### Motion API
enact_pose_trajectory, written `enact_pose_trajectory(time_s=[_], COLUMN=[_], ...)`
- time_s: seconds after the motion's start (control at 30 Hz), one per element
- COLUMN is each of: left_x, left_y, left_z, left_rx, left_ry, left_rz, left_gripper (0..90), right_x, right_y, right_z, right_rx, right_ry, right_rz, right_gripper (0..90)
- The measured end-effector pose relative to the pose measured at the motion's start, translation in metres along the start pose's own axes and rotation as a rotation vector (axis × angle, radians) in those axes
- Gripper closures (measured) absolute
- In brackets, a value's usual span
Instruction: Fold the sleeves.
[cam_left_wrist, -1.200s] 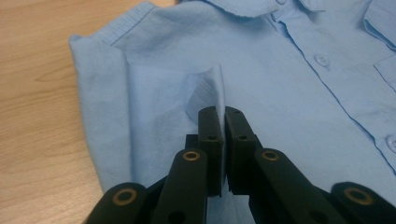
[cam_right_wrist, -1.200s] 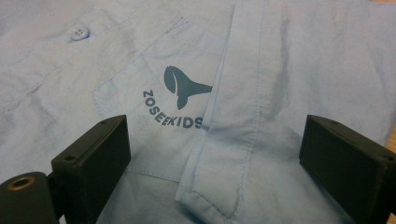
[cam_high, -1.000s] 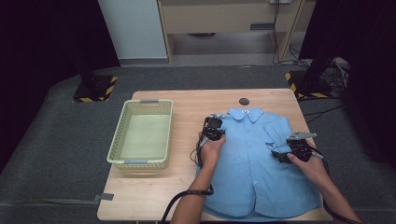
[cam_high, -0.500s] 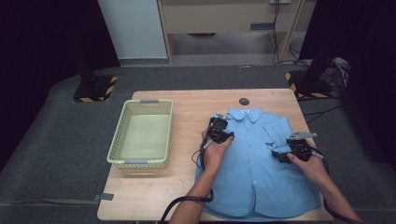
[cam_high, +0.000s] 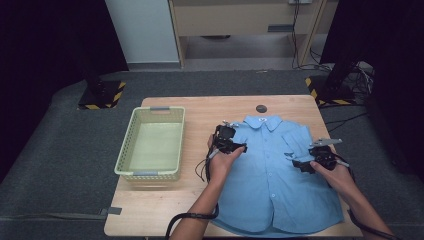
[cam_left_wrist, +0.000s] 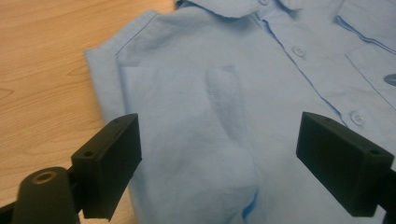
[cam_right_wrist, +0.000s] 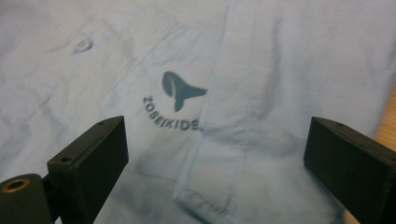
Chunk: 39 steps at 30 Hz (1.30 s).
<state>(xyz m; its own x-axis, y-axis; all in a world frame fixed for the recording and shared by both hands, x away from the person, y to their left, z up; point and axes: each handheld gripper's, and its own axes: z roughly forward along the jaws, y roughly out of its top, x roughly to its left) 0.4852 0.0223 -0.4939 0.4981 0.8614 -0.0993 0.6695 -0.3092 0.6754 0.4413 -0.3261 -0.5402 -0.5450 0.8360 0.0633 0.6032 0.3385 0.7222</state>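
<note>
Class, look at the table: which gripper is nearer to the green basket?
Left. The left gripper hovers over the shirt edge beside the basket; the right gripper is across the shirt.

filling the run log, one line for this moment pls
left gripper: open over shirt | right gripper: open over shirt logo | basket: empty

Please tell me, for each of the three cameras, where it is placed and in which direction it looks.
High view: above the person's side, looking forward and down at the table; both forearms, left gripper, right gripper.
Left gripper view: on the left gripper, open jaws over the folded sleeve.
Right gripper view: on the right gripper, open jaws over the printed logo.
Shared: the blue shirt.
</note>
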Motion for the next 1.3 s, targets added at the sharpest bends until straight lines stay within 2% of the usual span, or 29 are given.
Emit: enact_pose_trajectory(time_s=[0.2, 0.3, 0.37, 0.4, 0.5, 0.63, 0.73, 0.83, 1.07, 1.17, 1.3], left_x=[0.008, 0.011, 0.014, 0.016, 0.023, 0.029, 0.031, 0.032, 0.037, 0.039, 0.042], left_y=[0.006, 0.008, 0.009, 0.009, 0.008, 0.009, 0.012, 0.013, 0.016, 0.016, 0.015], left_z=[0.004, 0.005, 0.007, 0.007, 0.01, 0.013, 0.014, 0.019, 0.027, 0.03, 0.033], left_rx=[0.013, 0.026, 0.033, 0.029, 0.032, 0.028, 0.022, 0.029, 0.028, 0.033, 0.03], left_ry=[0.027, 0.025, 0.041, 0.042, 0.051, 0.059, 0.062, 0.062, 0.043, 0.049, 0.054], left_rz=[-0.01, -0.017, -0.009, -0.02, -0.039, -0.05, -0.046, -0.016, -0.028, -0.012, -0.018], left_gripper=[9.8, 9.8, 9.6, 9.1, 7.8, 6.8, 6.5, 6.4, 7.5, 8.9, 9.6], right_x=[-0.012, -0.018, -0.021, -0.022, -0.028, -0.036, -0.04, -0.044, -0.05, -0.05, -0.049], right_y=[0.017, 0.025, 0.03, 0.032, 0.037, 0.04, 0.043, 0.047, 0.057, 0.062, 0.064], right_z=[-0.002, 0.0, 0.002, 0.002, 0.005, 0.012, 0.016, 0.019, 0.026, 0.029, 0.033], right_rx=[0.014, 0.022, 0.027, 0.03, 0.035, 0.052, 0.076, 0.091, 0.098, 0.093, 0.091], right_ry=[-0.039, -0.04, -0.054, -0.059, -0.107, -0.129, -0.137, -0.14, -0.154, -0.156, -0.156], right_rz=[0.038, 0.055, 0.052, 0.056, 0.084, 0.113, 0.121, 0.128, 0.135, 0.138, 0.141], right_gripper=[11.7, 10.7, 10.2, 8.9, 6.9, 7.6, 7.8, 9.7, 11.6, 13.3, 14.4])
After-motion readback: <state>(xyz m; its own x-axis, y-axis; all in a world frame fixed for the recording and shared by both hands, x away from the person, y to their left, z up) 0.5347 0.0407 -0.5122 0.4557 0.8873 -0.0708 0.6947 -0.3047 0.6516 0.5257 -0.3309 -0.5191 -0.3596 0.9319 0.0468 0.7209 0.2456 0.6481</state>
